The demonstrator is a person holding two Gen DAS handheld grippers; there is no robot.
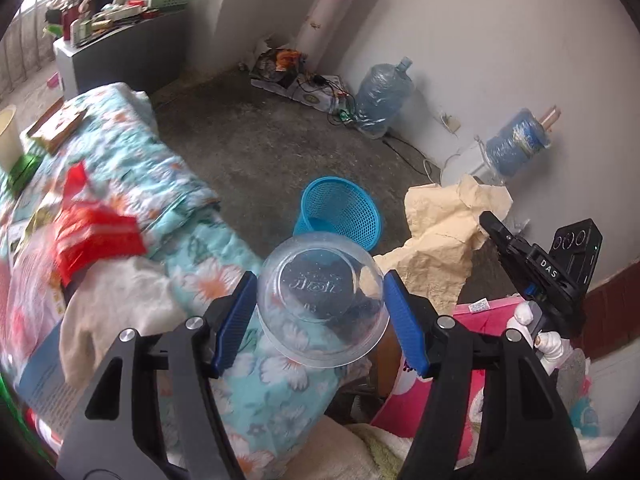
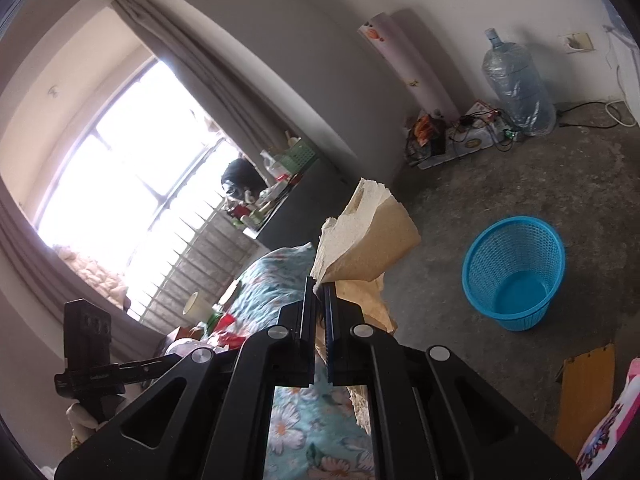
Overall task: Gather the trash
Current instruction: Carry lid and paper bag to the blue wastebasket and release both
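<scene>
My left gripper (image 1: 320,300) is shut on a clear plastic bowl (image 1: 323,300), bottom facing the camera, with a blue pad on each side of it. It hangs above the floral quilt (image 1: 168,168), with the blue mesh waste basket (image 1: 340,212) on the floor just beyond. My right gripper (image 2: 320,292) is shut on a crumpled sheet of tan paper (image 2: 368,232); the same tan paper (image 1: 440,236) shows at right in the left wrist view, pinched by the right gripper (image 1: 486,220). The blue basket (image 2: 516,272) stands to the right of the paper and holds nothing that I can see.
A red wrapper (image 1: 92,232), a cream cup (image 1: 10,136) and boxes lie on the quilt at left. A large water bottle (image 1: 384,96), a tangle of cables (image 1: 320,88) and a rolled mat (image 1: 332,8) stand along the far wall. A pink bag (image 1: 472,356) lies near right.
</scene>
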